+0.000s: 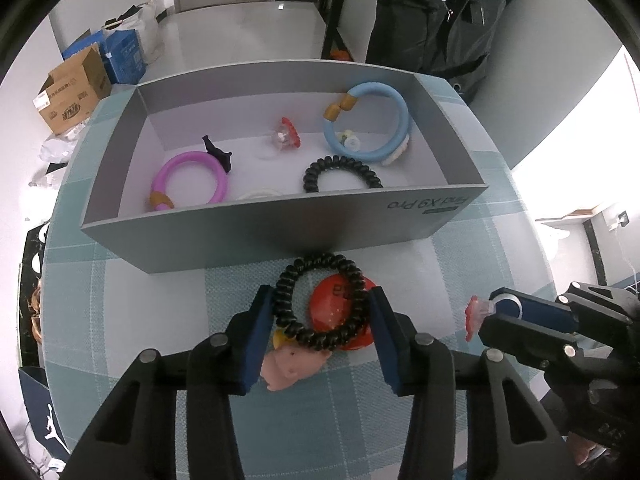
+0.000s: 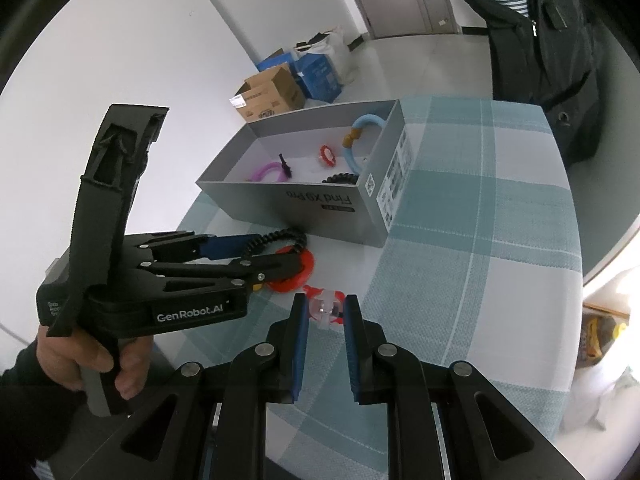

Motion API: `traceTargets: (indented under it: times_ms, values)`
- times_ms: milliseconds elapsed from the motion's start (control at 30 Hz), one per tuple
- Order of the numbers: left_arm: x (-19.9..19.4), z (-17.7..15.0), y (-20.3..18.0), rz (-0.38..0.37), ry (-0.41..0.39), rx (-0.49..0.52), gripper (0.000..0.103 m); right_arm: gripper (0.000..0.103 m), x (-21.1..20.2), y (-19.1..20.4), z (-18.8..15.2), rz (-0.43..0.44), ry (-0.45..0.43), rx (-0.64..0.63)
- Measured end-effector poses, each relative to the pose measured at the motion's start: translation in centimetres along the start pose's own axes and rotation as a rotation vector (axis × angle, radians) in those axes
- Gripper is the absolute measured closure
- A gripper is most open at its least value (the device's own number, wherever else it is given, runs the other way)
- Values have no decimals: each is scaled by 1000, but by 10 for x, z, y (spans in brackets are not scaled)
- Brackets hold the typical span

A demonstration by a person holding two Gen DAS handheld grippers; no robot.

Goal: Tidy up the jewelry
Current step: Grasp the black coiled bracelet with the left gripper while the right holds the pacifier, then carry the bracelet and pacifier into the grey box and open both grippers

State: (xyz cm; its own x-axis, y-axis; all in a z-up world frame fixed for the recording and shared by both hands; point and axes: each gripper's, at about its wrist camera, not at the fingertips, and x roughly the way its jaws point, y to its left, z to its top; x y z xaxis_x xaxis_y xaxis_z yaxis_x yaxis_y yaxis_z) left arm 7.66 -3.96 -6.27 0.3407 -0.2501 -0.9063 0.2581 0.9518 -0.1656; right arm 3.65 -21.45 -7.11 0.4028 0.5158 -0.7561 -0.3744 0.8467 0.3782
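Observation:
A grey box (image 1: pixel 256 236) holds a pink ring (image 1: pixel 188 178), a blue ring (image 1: pixel 372 122), a black coil hair tie (image 1: pixel 340 172), a black clip (image 1: pixel 218 152) and a red-and-clear ornament (image 1: pixel 285 136). My left gripper (image 1: pixel 320 308) is shut on a second black coil hair tie (image 1: pixel 320 300), in front of the box, above a red disc (image 1: pixel 336 312) and a pink figure (image 1: pixel 290 366). My right gripper (image 2: pixel 325 310) is shut on a clear-and-red ornament (image 2: pixel 325 306), which also shows in the left wrist view (image 1: pixel 476 312). The box also shows in the right wrist view (image 2: pixel 304 204).
The round table wears a teal plaid cloth (image 1: pixel 360 420). A person in a dark jacket (image 1: pixel 448 20) stands behind the table. Cardboard and blue boxes (image 1: pixel 76 88) sit on the floor at the left. The left gripper body (image 2: pixel 160 280) is close left of my right gripper.

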Motion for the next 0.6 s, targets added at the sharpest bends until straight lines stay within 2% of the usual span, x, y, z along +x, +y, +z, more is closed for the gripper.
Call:
traceTargets:
  times_ms: [267,600]
  values:
    - [-4,1,4,-37,-14,-21,66,87,-3,0,2,-4,-7,9]
    - [-22,-10,10,-36,-60,3,66,87,-13,12,14,4,-55,0]
